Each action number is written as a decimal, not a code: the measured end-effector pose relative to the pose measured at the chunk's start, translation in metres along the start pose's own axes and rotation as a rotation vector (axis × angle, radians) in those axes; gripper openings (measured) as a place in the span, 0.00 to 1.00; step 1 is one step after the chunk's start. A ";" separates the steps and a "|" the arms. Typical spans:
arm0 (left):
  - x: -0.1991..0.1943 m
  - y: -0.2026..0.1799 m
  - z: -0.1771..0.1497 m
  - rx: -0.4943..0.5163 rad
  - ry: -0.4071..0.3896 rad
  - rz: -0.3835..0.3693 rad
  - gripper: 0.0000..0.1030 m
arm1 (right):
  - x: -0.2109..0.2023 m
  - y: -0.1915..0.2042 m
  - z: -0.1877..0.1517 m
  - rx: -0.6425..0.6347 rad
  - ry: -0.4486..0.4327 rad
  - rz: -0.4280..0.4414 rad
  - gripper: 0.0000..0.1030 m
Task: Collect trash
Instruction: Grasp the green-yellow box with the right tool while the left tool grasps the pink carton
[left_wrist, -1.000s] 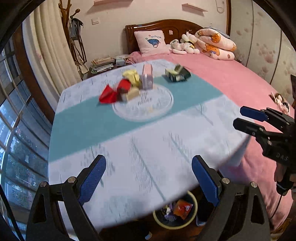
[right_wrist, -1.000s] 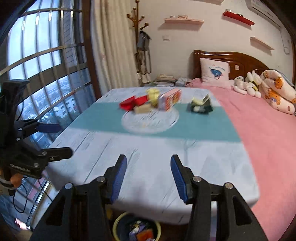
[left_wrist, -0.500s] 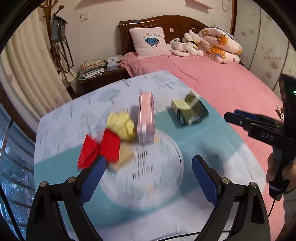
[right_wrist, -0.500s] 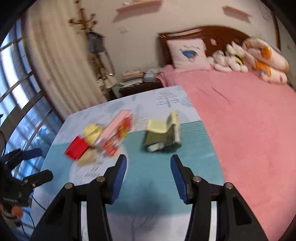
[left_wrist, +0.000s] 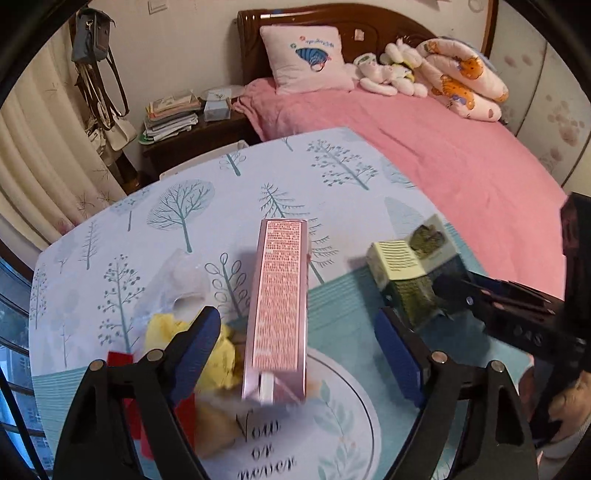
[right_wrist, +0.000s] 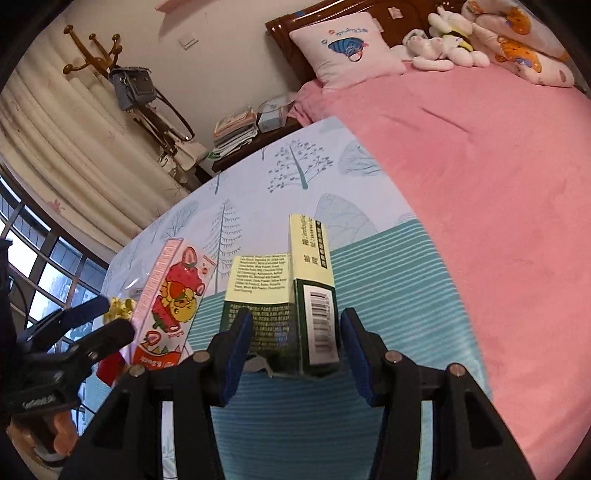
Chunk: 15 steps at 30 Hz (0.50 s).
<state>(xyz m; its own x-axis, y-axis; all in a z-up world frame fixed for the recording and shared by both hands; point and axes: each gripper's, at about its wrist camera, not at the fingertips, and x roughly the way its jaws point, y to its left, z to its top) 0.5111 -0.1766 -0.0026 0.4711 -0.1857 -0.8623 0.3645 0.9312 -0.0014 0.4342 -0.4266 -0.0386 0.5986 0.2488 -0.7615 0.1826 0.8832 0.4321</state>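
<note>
A pink snack box (left_wrist: 277, 306) stands on edge on the table between the fingers of my open left gripper (left_wrist: 295, 354); its strawberry side shows in the right wrist view (right_wrist: 168, 302). A torn green box (right_wrist: 284, 299) with open flaps sits between the fingers of my open right gripper (right_wrist: 293, 350), not clamped; it also shows in the left wrist view (left_wrist: 410, 273). Yellow crumpled wrapper (left_wrist: 218, 350), red scraps (left_wrist: 122, 363) and clear plastic (left_wrist: 177, 280) lie left of the pink box.
The table wears a tree-print and teal cloth (left_wrist: 184, 206) with a round printed mat (left_wrist: 332, 435). A pink bed (left_wrist: 443, 155) lies right. A nightstand with books (left_wrist: 173, 118) and a curtain (left_wrist: 37, 147) stand beyond.
Both grippers moved forward across the table and down. The left now straddles the pink box; the right now straddles the green box. The floor bin has left view.
</note>
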 end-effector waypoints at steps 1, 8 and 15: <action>0.007 0.000 0.001 -0.002 0.008 0.003 0.81 | 0.003 0.000 -0.001 -0.005 0.005 0.003 0.48; 0.040 0.008 0.004 -0.026 0.061 0.007 0.62 | 0.016 0.001 -0.001 -0.019 0.011 0.026 0.42; 0.040 0.000 -0.004 -0.023 0.062 -0.022 0.36 | 0.017 0.000 -0.003 -0.003 0.005 0.063 0.27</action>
<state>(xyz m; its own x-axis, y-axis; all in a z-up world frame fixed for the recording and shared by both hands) 0.5268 -0.1823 -0.0392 0.4119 -0.1867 -0.8919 0.3551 0.9343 -0.0316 0.4421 -0.4216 -0.0530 0.6053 0.3055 -0.7351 0.1422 0.8671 0.4775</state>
